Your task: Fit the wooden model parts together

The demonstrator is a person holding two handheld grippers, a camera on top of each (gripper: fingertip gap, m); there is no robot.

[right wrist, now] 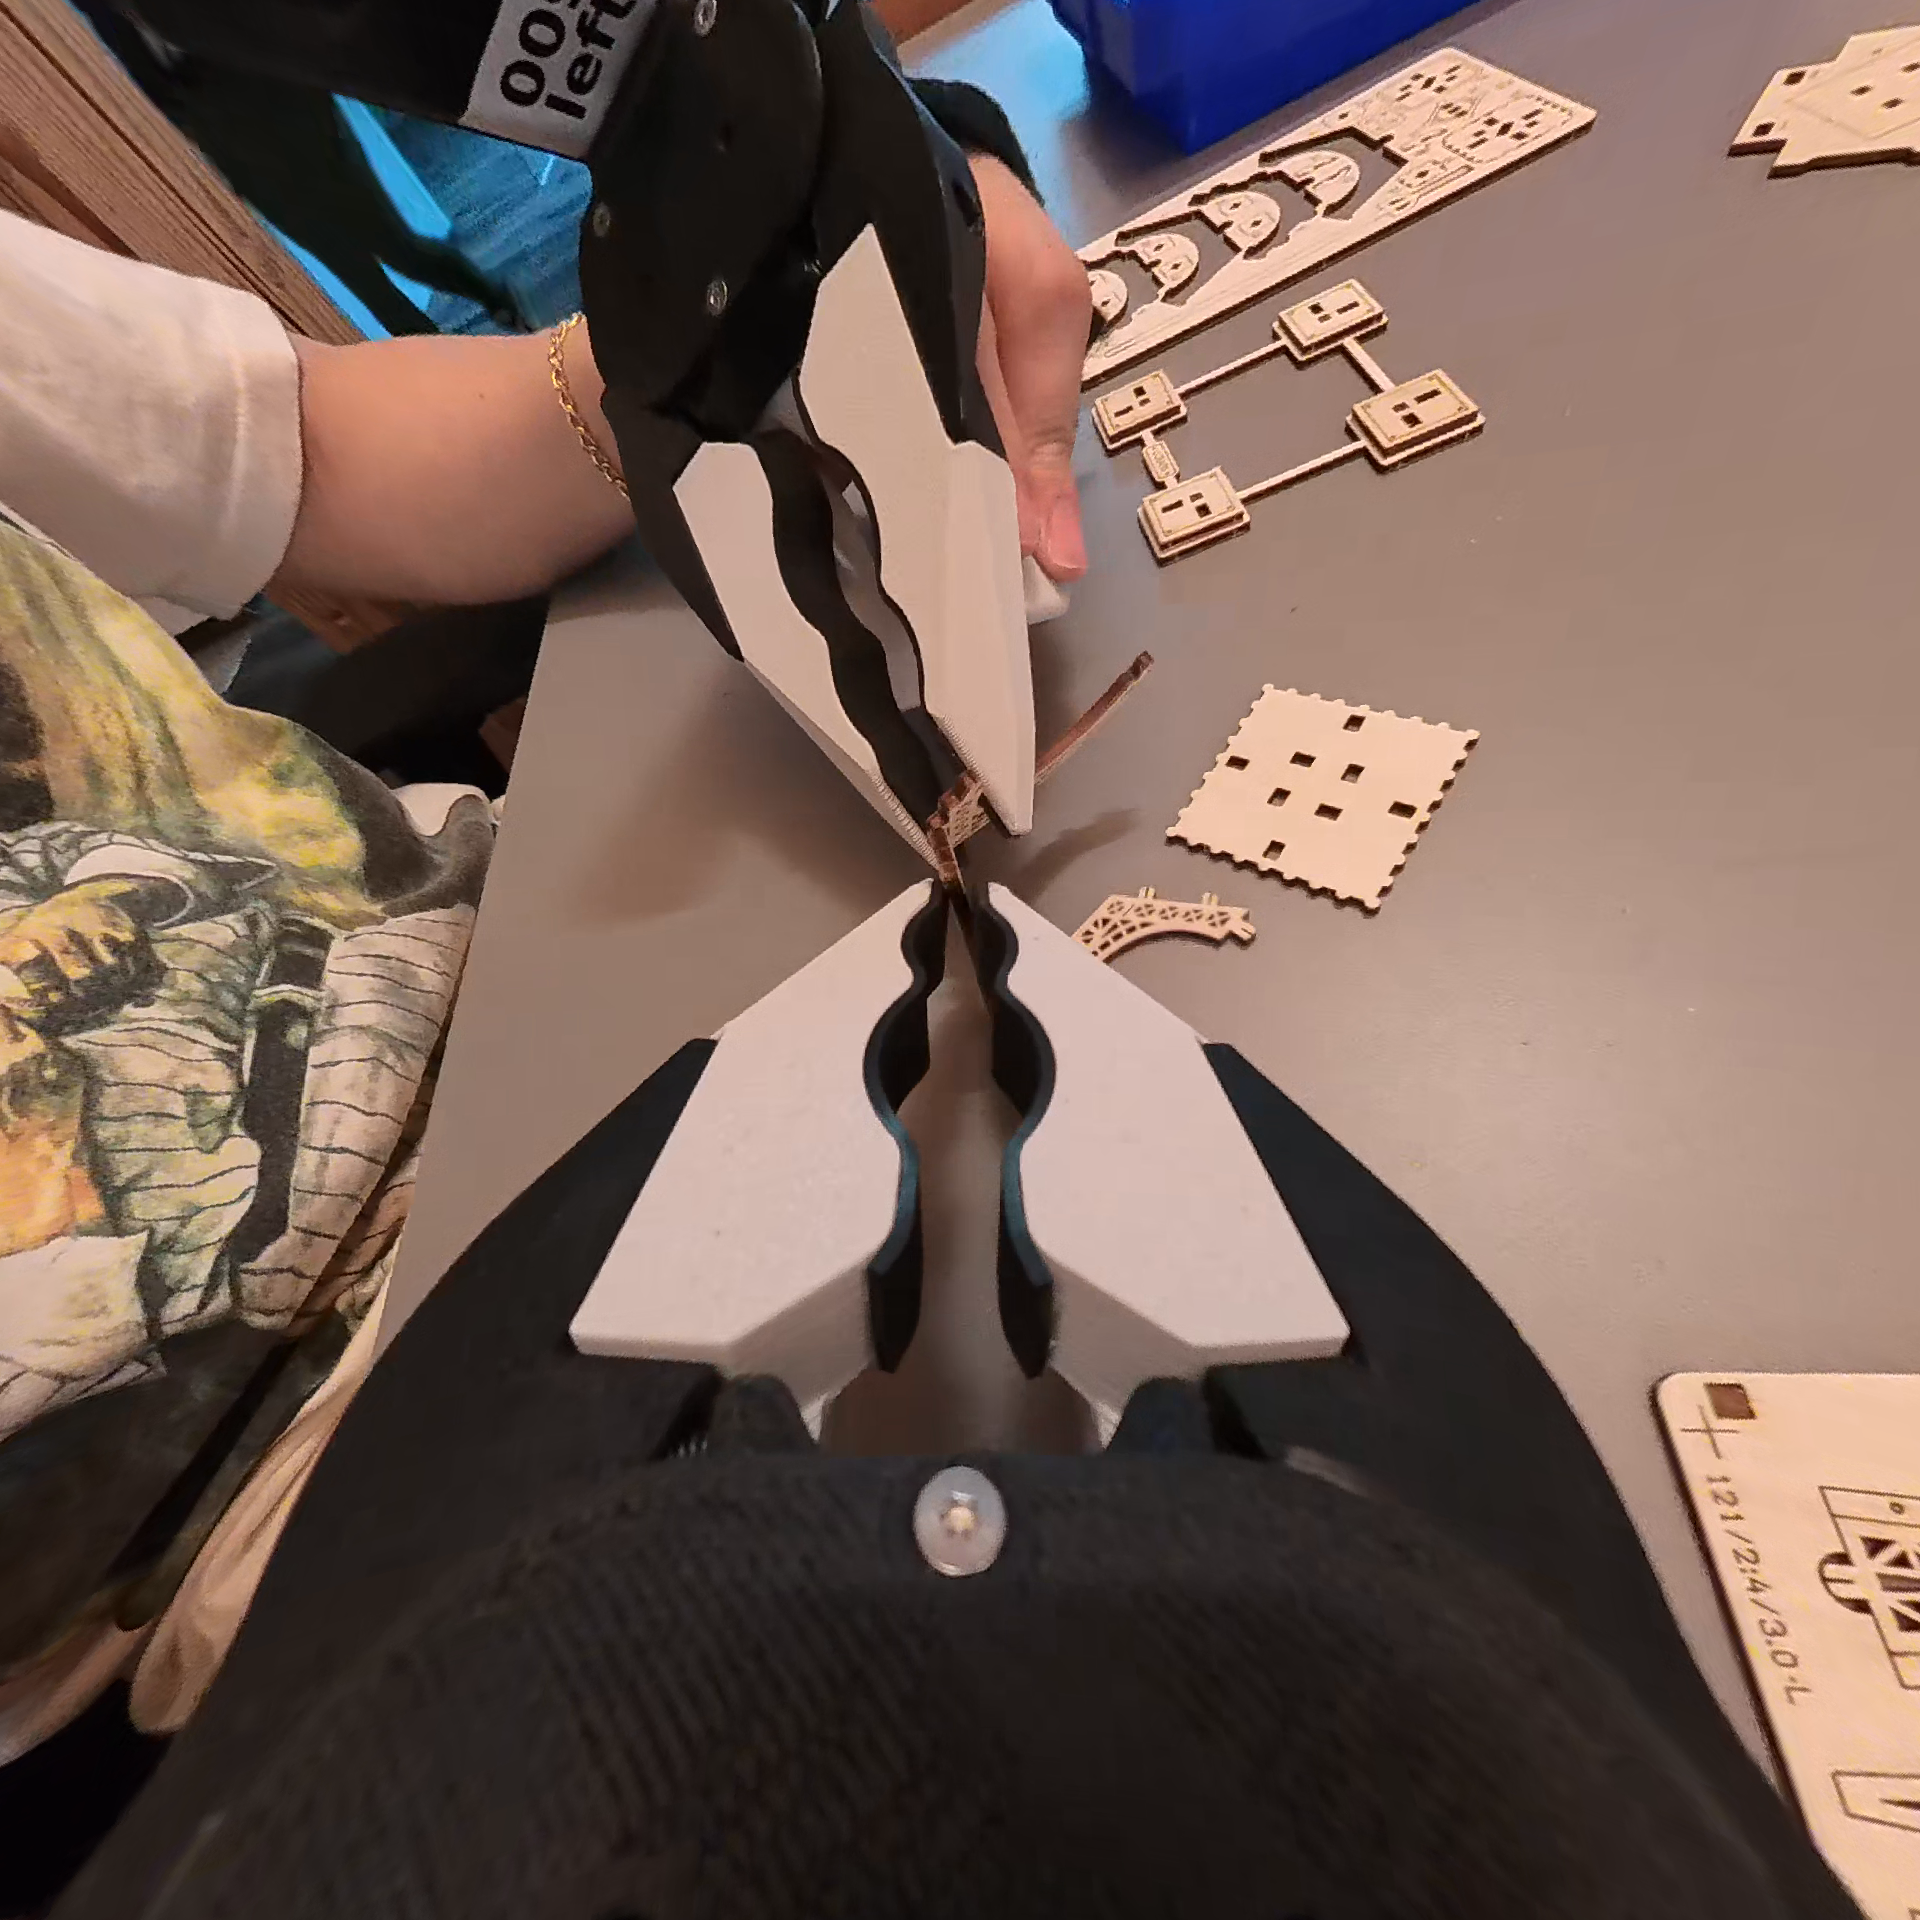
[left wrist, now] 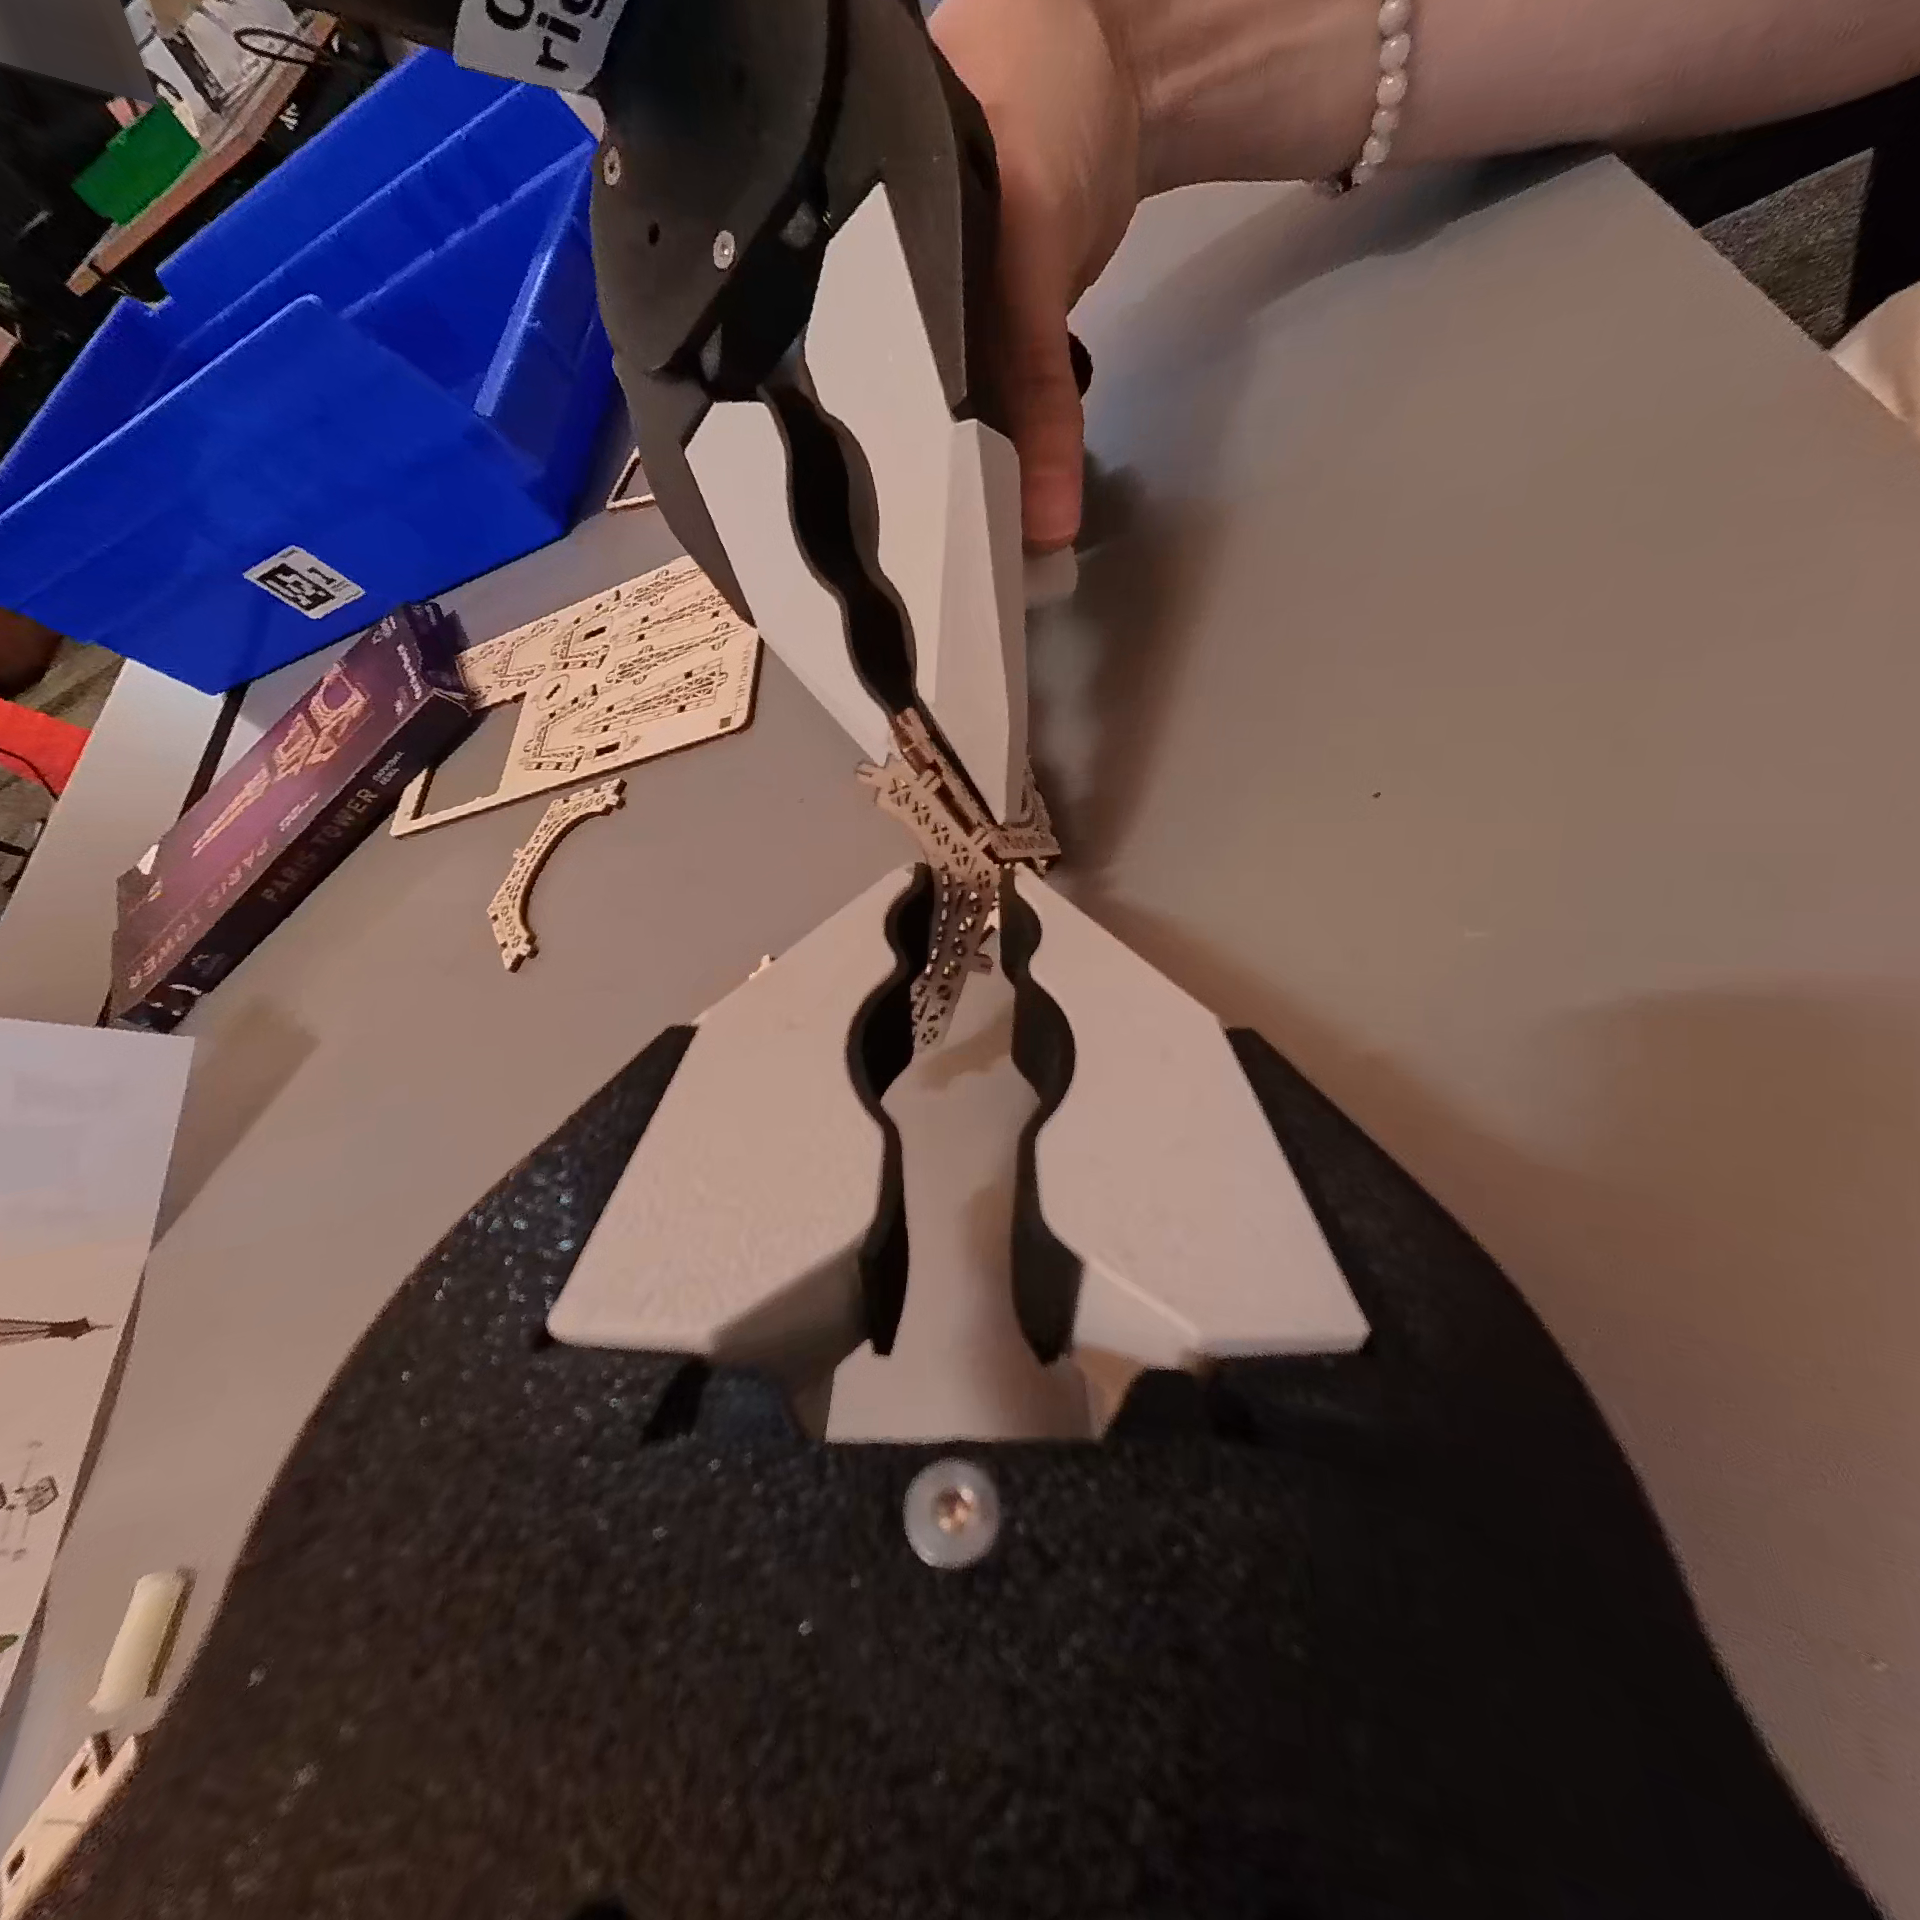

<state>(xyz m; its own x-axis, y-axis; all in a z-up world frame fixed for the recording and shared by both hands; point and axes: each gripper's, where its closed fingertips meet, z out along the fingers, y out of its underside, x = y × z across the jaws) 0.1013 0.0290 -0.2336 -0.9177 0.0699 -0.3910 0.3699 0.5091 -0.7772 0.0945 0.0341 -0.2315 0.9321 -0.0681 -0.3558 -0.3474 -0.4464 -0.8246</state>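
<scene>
My left gripper (left wrist: 956,894) is shut on a curved wooden lattice part (left wrist: 951,961), which stands up between its fingers. My right gripper (left wrist: 961,774) comes down from above, tip to tip with the left, and is shut on a small wooden part (left wrist: 1023,831) that touches the lattice part's upper end. In the right wrist view my right gripper (right wrist: 956,894) holds its thin part (right wrist: 977,956) edge-on. There the left gripper (right wrist: 956,821) holds its wooden part (right wrist: 961,808) against it, just above the grey table (right wrist: 727,727). How the joint sits is hidden by the fingertips.
Loose parts lie on the table: an arch piece (right wrist: 1164,925), a square plate with holes (right wrist: 1320,800), a frame of small squares (right wrist: 1288,426) and cut-out sheets (right wrist: 1340,177). Blue bins (left wrist: 312,416), a dark box (left wrist: 281,810), another arch (left wrist: 551,883) and a sheet (left wrist: 613,675) are at the left. The grippers are tip to tip, or close to it.
</scene>
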